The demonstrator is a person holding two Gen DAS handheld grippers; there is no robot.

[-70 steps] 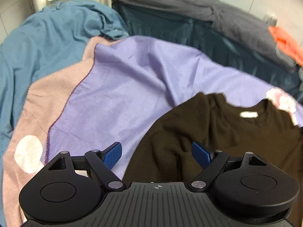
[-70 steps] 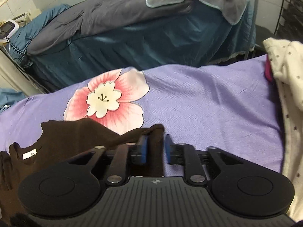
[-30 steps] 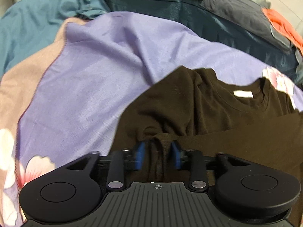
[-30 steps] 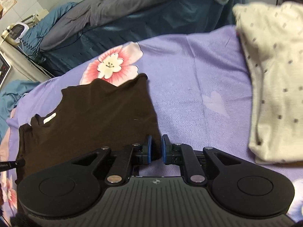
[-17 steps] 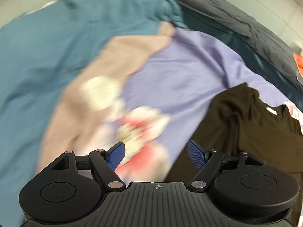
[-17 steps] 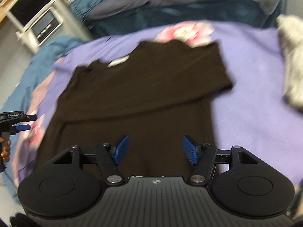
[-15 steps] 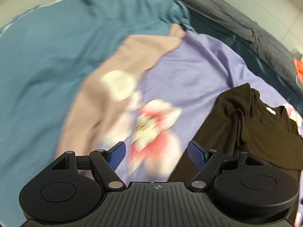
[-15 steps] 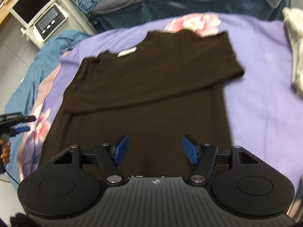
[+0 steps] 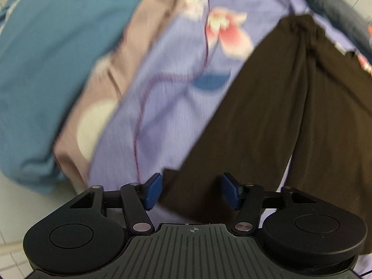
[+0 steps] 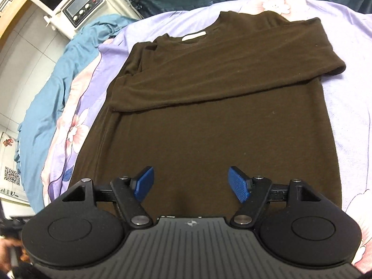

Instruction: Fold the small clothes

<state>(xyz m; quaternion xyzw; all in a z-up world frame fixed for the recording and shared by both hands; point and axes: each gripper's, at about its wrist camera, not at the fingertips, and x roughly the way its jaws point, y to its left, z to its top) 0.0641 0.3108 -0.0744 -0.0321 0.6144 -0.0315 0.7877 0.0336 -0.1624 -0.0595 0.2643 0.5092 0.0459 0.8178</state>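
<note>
1. From my right wrist camera, the dark brown top [image 10: 216,107] lies flat on the lilac floral bedsheet [image 10: 348,46], neckline and white label [image 10: 194,36] at the far end, both sleeves folded across the chest.
2. No containers show in either of my views; the sheet carries only this garment, with a teal blanket [image 10: 46,88] bunched along its left edge and a white appliance with knobs [image 10: 81,11] beyond.
3. My right gripper [image 10: 193,183] tilts down over the hem end of the top; its blue pads [image 10: 239,183] are spreading wider, clear of the cloth, nothing pinched between them.
4. My left gripper [image 9: 191,191] points steeply down at the garment's left hem corner, the picture blurred. Its jaws stand released; the corner of the top [image 9: 255,116] lies in the gap, the left pad [image 9: 153,190] just beside its edge, not pressing it.
</note>
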